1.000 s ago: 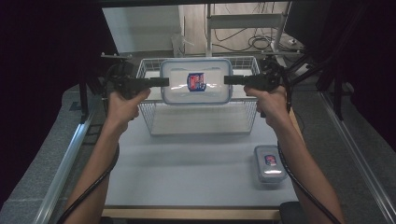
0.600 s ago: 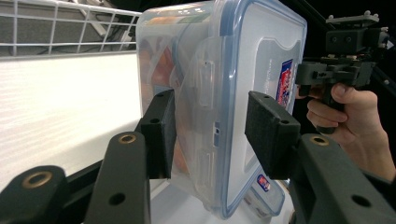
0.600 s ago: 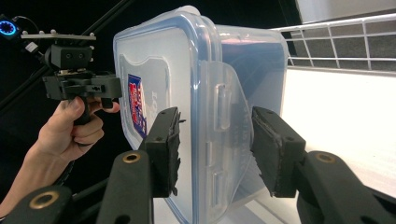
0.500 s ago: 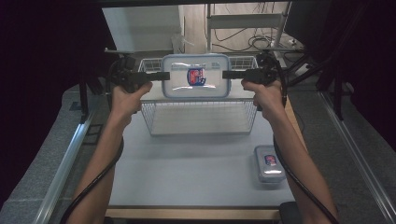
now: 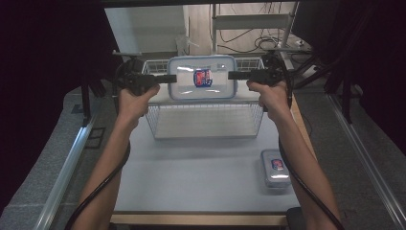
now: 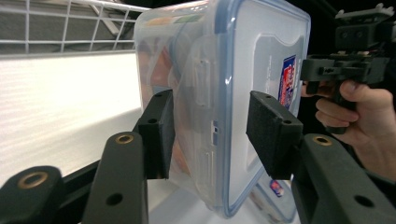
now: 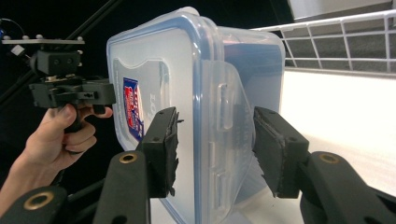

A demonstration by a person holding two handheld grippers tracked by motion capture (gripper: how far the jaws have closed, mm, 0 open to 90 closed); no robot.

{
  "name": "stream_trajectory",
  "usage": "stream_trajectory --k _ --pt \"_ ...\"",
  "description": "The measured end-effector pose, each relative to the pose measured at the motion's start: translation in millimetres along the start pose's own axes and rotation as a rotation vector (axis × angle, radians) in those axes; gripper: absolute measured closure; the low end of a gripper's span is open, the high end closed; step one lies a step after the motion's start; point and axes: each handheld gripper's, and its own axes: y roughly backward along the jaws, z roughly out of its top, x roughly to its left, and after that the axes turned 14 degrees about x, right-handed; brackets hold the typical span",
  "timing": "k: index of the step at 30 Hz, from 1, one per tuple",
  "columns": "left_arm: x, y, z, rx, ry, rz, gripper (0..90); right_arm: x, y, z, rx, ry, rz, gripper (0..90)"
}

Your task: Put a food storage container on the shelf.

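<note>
Big lidded container hanging over the wire basket, one hand-held gripper on each end

The clear plastic container (image 5: 202, 77) with the blue-rimmed lid sits just above the wire basket (image 5: 206, 120), lid facing the camera. The left hand-held gripper (image 5: 171, 78) and right hand-held gripper (image 5: 232, 75) each straddle a short end across lid and base. Both have just been opening, and the pads (image 6: 271, 130) look slightly clear of the plastic, so I'd guess it's being let go into the basket. A smaller container (image 5: 276, 167) waits on the worktop (image 5: 191, 177), well apart.
</note>
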Motion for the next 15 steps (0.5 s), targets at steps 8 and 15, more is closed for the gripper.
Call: stream_trajectory --k 8,15 --pt "3.8 -2.9 -2.1 -0.028 -0.002 -0.003 51.0 2.9 -4.7 1.6 -0.008 0.039 -0.051 46.6" --pt "6.9 -5.3 -2.4 -0.047 0.017 -0.009 50.0 -0.7 -7.3 2.4 -0.034 0.041 -0.061 45.3"
